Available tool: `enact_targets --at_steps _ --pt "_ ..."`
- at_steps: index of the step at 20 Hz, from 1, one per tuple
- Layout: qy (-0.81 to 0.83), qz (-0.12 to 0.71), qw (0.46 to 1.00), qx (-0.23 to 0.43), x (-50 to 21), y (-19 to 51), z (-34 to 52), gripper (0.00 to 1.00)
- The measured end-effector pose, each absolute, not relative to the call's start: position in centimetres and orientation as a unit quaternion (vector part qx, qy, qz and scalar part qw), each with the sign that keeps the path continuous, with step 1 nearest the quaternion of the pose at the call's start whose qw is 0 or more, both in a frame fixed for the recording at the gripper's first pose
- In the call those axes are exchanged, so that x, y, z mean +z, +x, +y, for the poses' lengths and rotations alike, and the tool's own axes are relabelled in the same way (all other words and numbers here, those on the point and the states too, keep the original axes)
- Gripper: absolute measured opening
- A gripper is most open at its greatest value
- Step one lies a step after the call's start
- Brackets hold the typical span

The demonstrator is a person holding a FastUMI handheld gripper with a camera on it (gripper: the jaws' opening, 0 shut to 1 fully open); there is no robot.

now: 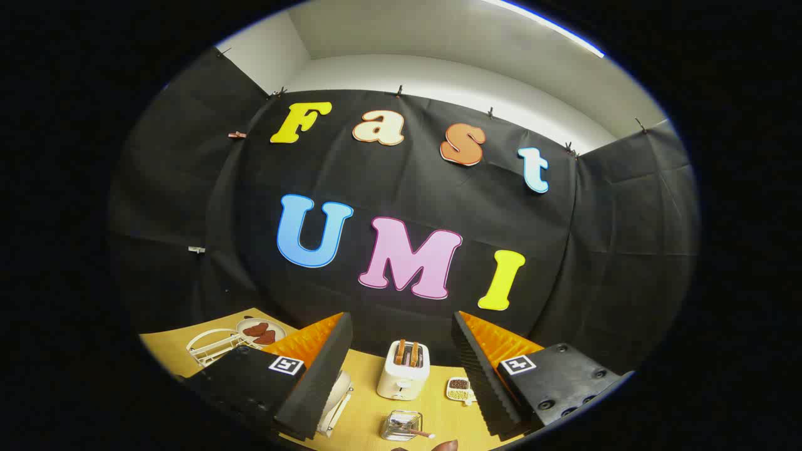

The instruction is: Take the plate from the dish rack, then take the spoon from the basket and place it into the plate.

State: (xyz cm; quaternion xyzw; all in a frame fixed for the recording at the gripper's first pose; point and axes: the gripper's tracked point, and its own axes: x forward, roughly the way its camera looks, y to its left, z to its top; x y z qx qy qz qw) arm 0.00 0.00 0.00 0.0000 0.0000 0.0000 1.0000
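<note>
Black cloth walls back a yellow worktop (366, 401), seen from high up, tilted toward the wall. Biggest item on it: toaster (404, 371) w/ 2 slices, beyond the fingers, centre. Wire rack (213, 346) sits well off to the left w/ a plate of brown food (261, 332) just beside it. Dish rack w/ the plate (335, 396) is partly hidden behind the left finger; looks like a pale plate on edge, can't be sure. Small wire basket (401, 425) w/ the spoon (416, 431) lies between the fingers, nearer than the toaster. Small tray of beans (458, 388) near the right finger.

Step in hand, I judge: reach for the plate, not yet begun. To do it well: tip down, shift left, line 1 finger each side of the rim, close on bare rim, lift straight up.

Hand-held gripper (401, 382): fingers spread wide, holding and touching nothing.
</note>
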Motion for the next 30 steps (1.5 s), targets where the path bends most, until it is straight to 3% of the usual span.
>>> enact_targets --at_steps 12,22,30 --pt "0.003 0.035 0.999 -0.004 -1.8 1.5 1.7 0.98" --pt "-0.001 0.141 0.99 0.025 -8.1 5.2 6.6 0.98" --pt "0.014 0.299 0.953 0.041 -18.7 7.5 10.1 0.98"
